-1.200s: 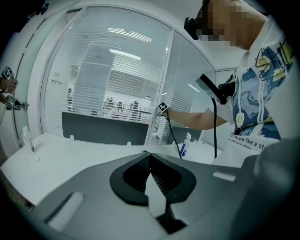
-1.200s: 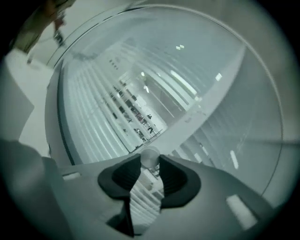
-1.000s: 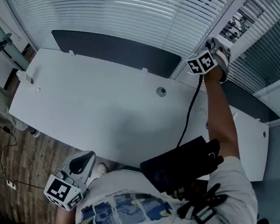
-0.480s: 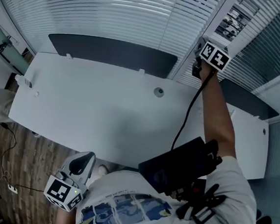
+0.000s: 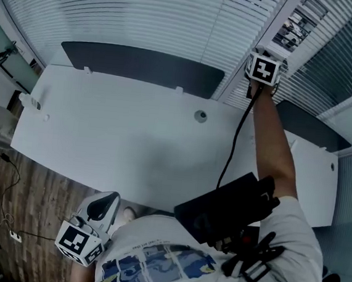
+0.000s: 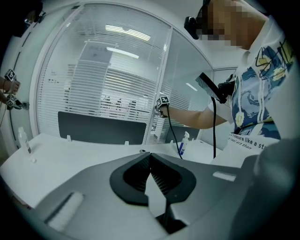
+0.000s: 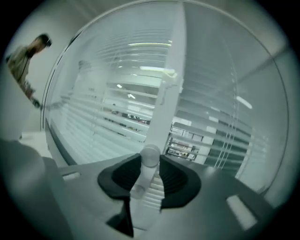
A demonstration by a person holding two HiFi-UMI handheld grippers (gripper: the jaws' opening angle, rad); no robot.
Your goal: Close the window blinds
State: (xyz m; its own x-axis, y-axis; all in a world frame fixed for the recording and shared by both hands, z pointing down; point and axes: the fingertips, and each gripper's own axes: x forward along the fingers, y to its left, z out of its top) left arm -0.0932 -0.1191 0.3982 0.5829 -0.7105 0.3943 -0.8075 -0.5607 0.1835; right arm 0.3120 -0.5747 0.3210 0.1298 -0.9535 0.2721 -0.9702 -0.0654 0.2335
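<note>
A white surface (image 5: 133,133) runs below the window blinds (image 5: 144,16), which fill the head view from 10 to 2 o'clock with their slats partly tilted. At 1 o'clock the right gripper (image 7: 151,165) reaches up to the blinds; its jaws have just been closing and clamp the translucent tilt wand (image 7: 149,157). At 7 o'clock, beside the person's shirt, the left gripper (image 6: 149,155) hangs with its jaws closed on nothing.

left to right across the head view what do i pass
small white bracket at the white desk's left edge → left gripper → round grey grommet → right gripper, its jaws just closed further on the white blind wand between them → small dark hole near the desk's right end
</note>
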